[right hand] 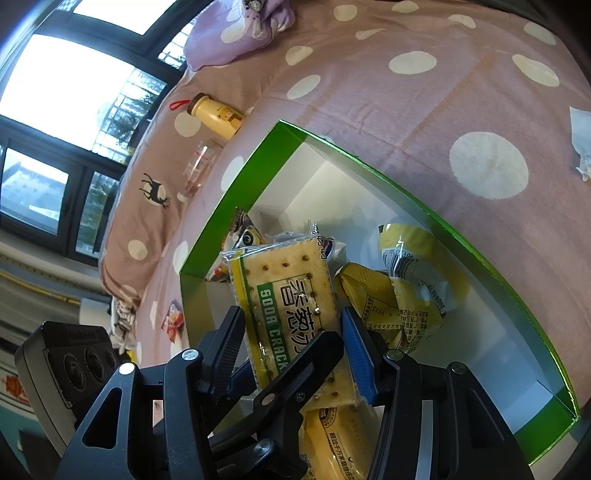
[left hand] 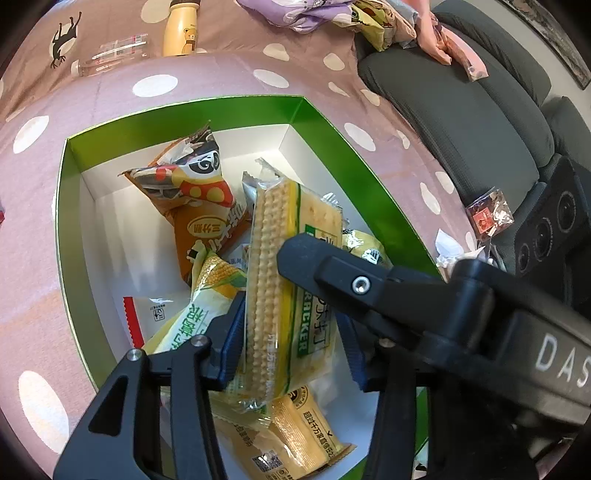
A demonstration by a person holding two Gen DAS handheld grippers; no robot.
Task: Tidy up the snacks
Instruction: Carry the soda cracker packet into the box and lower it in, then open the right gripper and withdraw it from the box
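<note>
A green box with a white inside point(left hand: 192, 110) point(right hand: 229, 206) lies on the spotted bedspread and holds several snack packs. A soda cracker pack point(left hand: 280, 266) point(right hand: 291, 299) stands on edge over the box. My left gripper point(left hand: 291, 332) has its blue pads on both sides of the pack; the right pad's contact is hidden by the other gripper. My right gripper point(right hand: 291, 343) also brackets the pack, with gaps at both pads. One finger of the right gripper point(left hand: 369, 280) crosses the left wrist view. A brown mushroom-print bag point(left hand: 195, 206) and yellow packs point(right hand: 402, 288) lie in the box.
A yellow bear bottle point(left hand: 183, 29) point(right hand: 218, 114) and a clear cup point(left hand: 110, 55) point(right hand: 199, 166) lie on the bedspread beyond the box. A grey chair point(left hand: 480, 122) stands to the right, with a small red packet point(left hand: 489, 216) on it. A purple pillow point(right hand: 236, 29) lies further back.
</note>
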